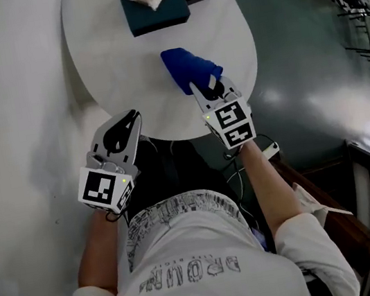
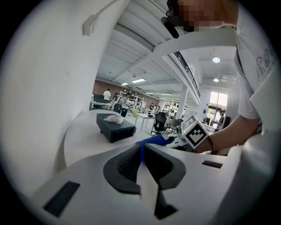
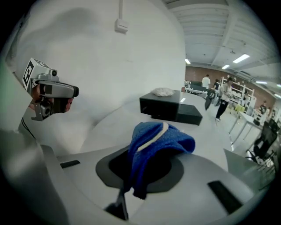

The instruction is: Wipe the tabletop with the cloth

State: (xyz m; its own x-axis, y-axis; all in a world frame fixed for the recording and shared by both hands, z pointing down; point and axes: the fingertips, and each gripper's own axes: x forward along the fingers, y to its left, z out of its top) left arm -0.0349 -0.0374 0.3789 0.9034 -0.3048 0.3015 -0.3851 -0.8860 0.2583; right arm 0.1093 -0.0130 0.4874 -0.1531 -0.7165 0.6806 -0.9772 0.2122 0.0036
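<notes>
Over white tabletop, right gripper clamps blue cloth.

White printed T-shirt; grey left gripper and right gripper, black jaws, marker cubes.

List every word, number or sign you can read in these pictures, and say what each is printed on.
White shirt: one large printed word, upside down in the head view, with a smaller line beside it; neither can be read surely.
Left marker cube and right marker cube: black-and-white square patterns only, no letters.
Dark box, cloth: no print shows.
</notes>
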